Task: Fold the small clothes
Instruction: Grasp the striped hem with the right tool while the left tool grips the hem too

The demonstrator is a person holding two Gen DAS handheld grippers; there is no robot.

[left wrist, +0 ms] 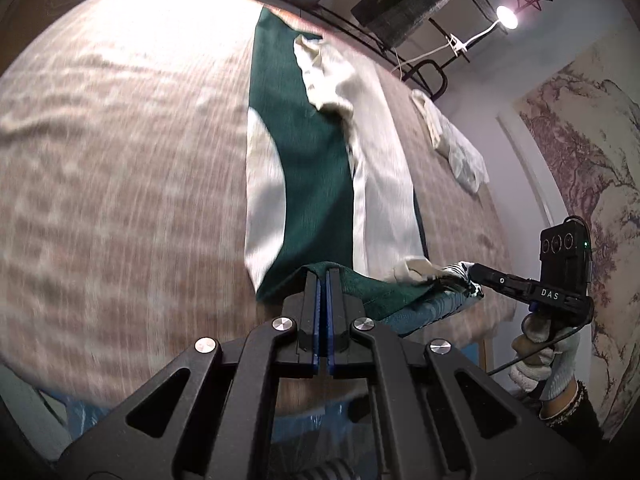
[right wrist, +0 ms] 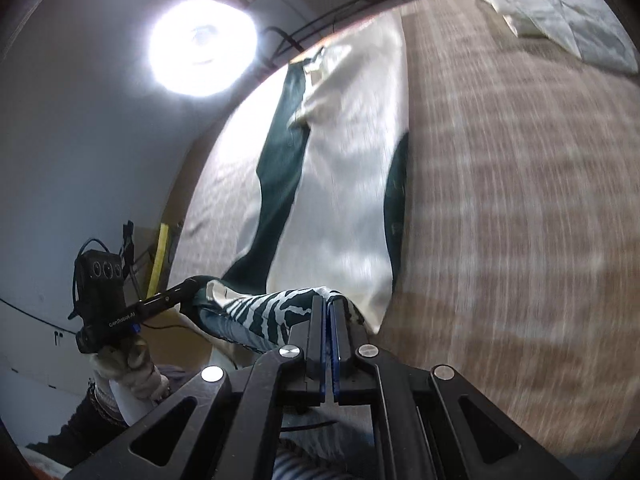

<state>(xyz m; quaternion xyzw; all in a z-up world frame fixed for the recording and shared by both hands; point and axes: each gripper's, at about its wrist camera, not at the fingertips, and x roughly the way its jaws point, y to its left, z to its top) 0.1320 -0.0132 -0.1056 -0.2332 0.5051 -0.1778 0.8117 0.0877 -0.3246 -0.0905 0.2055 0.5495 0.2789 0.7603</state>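
A dark green and cream small garment [left wrist: 308,168] lies stretched up the centre of the frame on a beige woven tablecloth [left wrist: 120,160], its near hem lifted at the bottom centre. The left gripper [left wrist: 323,276], at bottom centre of the left wrist view, is clamped on the green hem, while the right gripper [right wrist: 329,304], at bottom centre of its own view, pinches the zebra-striped corner of the same edge. A folded white cloth [right wrist: 560,16] rests at upper right, near a glaring lamp [left wrist: 507,16].
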